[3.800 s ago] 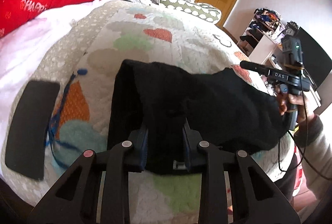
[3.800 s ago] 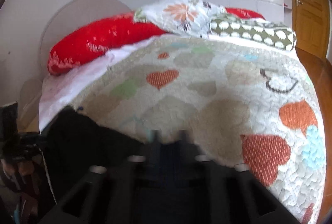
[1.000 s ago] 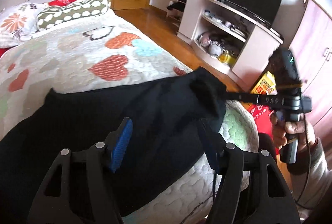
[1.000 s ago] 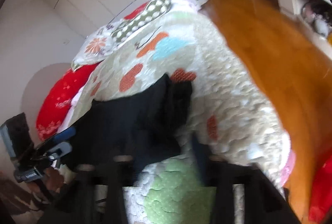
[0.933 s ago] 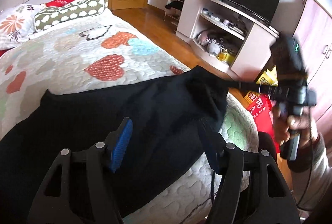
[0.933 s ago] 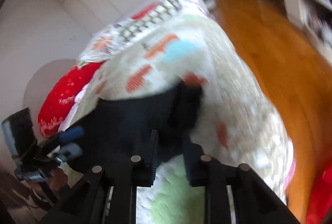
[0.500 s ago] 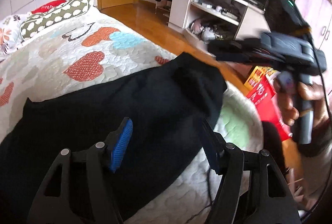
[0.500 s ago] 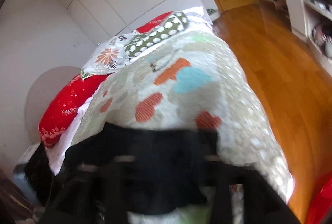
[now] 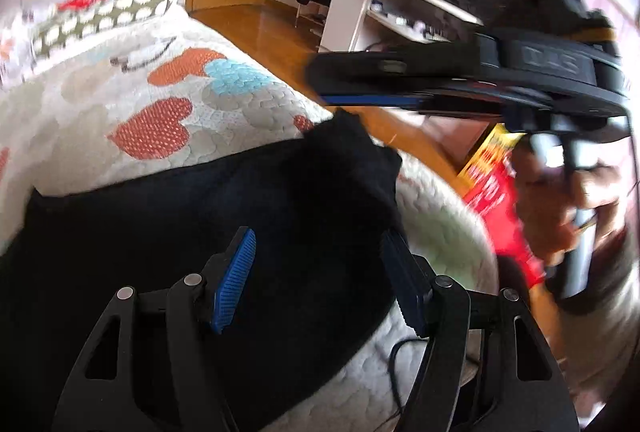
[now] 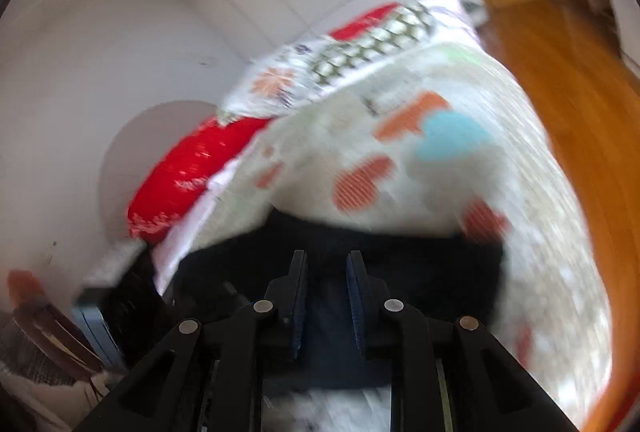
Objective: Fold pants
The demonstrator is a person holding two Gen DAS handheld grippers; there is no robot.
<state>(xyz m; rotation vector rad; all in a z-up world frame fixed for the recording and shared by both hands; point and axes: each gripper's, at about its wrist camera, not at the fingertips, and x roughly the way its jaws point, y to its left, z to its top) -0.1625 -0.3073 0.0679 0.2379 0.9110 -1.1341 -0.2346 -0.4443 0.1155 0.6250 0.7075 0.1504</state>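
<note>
The black pants (image 9: 192, 232) lie spread across the bed (image 9: 132, 80) for folding. The left hand-held gripper (image 9: 316, 276) hovers over them, jaws apart, empty. The right hand-held gripper (image 10: 326, 296), jaws narrowly apart, holds nothing, positioned above the fabric.

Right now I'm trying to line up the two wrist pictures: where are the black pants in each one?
Left wrist: black pants fill the lower left and centre, under the open left gripper.
Right wrist: pants form a blurred band at lower centre.
Shared landmark: the heart-patterned quilt.
</note>
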